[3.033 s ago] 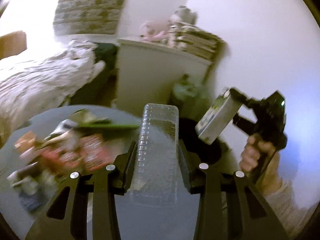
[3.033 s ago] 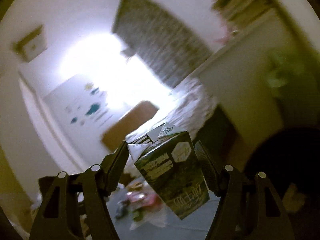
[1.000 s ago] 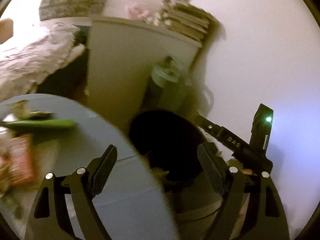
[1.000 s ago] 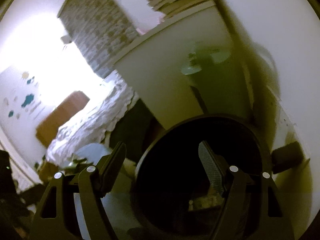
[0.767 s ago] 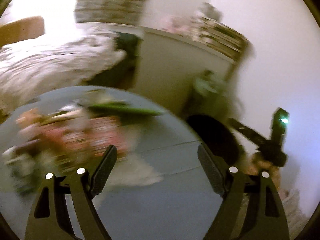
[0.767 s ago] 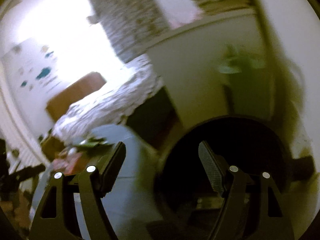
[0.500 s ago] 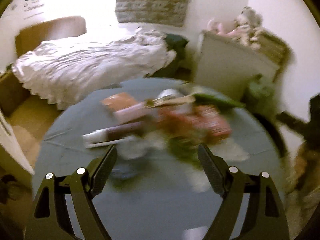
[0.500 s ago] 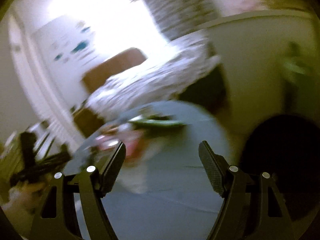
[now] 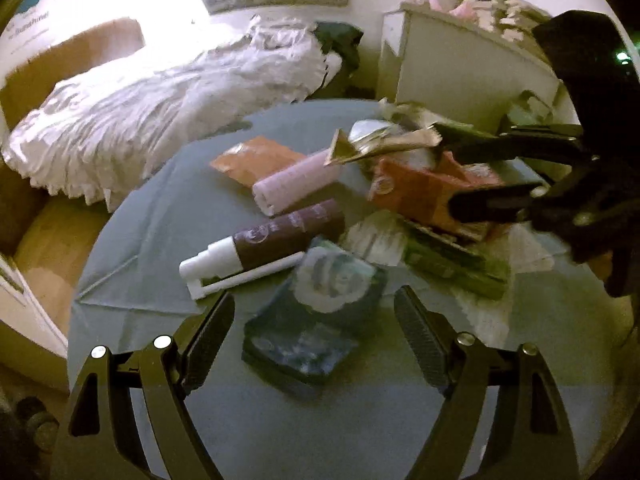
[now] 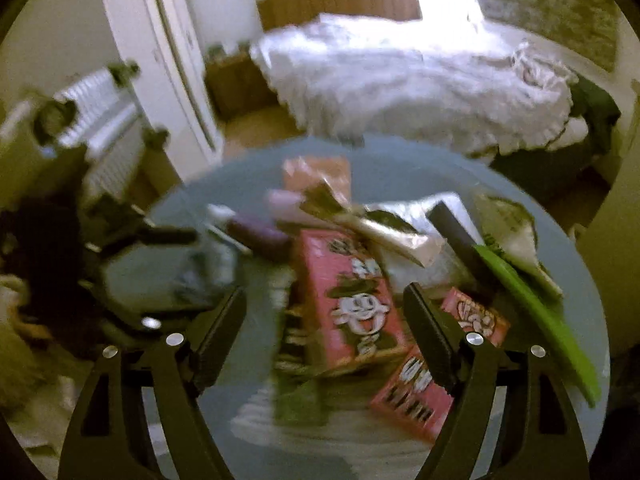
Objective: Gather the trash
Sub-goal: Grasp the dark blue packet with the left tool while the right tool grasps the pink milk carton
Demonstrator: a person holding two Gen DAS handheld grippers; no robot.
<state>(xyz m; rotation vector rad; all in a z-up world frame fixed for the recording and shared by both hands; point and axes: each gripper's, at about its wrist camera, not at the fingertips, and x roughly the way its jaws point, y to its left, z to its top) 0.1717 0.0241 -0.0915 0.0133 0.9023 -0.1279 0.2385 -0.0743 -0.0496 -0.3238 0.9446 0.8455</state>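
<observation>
Both claws over a round grey tabletop (image 9: 168, 216) strewn with trash.

Left claw (image 9: 314, 338): jaws wide apart, nothing held. A dark blue packet (image 9: 316, 320) lies between and just ahead of its fingertips, not touched. Ahead and left of it, a purple tube with white cap (image 9: 264, 240); beyond that a pale pink roll (image 9: 296, 188) and an orange pouch (image 9: 256, 158).

Right claw (image 10: 324, 334): jaws wide, have just been opening further, empty. A pink cartoon-printed box (image 10: 348, 296) lies between its fingers on the tabletop, unpressed. Right of that claw, a second pink box (image 10: 416, 396) and a green strip (image 10: 536, 320). Beyond it, crumpled foil wrappers (image 10: 396, 236).

Right wrist view blurred. A bed (image 10: 400, 80) stands beyond the tabletop.
</observation>
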